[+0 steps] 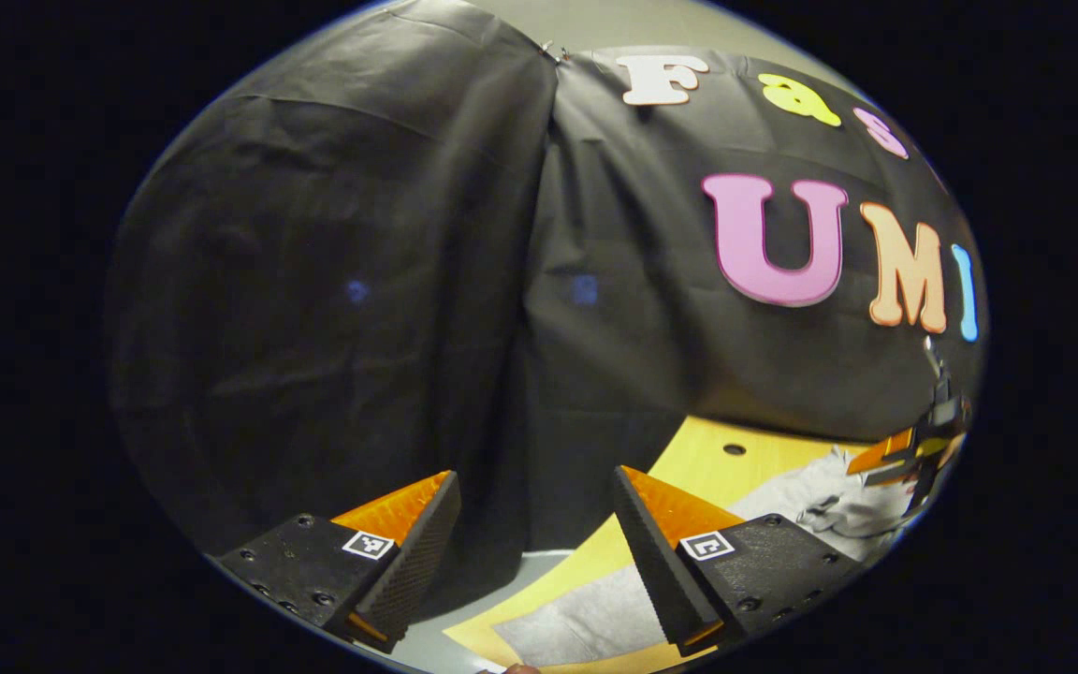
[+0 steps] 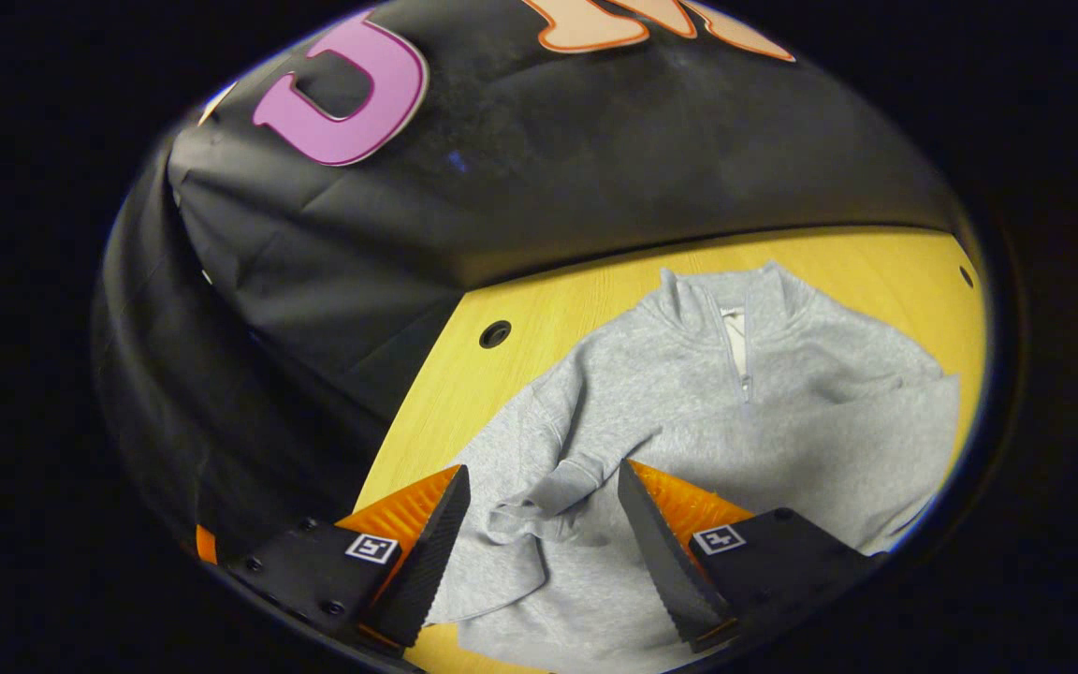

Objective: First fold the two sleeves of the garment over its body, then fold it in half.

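Sweatshirt (image 2: 689,421), grey with a short zip at the collar, spread flat on the yellow wooden worktop (image 2: 539,309), collar toward the black cloth wall (image 2: 595,159) and hem toward the near edge. Long axis from collar to hem, running away from the right tool (image 2: 539,524) and a little to the right in the right gripper view. 1 sleeve (image 2: 548,487) already crossing the body, its cuff bunched and wrinkled between the 2 fingers of the right tool. The other side looking folded in too, but hard to say for sure.

Right tool spread wide, hovering over the cuff, pinching nothing. Left tool (image 1: 539,534) also spread and empty, raised at the corner of the worktop with a part of the grey fabric under its right finger; seen also in the left gripper view, the right tool (image 1: 913,454) far off at the right border.

Possible trouble from here, as a judgement: bunched cuff sliding back off the body during the half fold, because of loose lying. Grabbing only the top layer at the hem, leaving the lower layer behind. Uneven lift by the 2 tools, giving a skewed fold line across the long axis.
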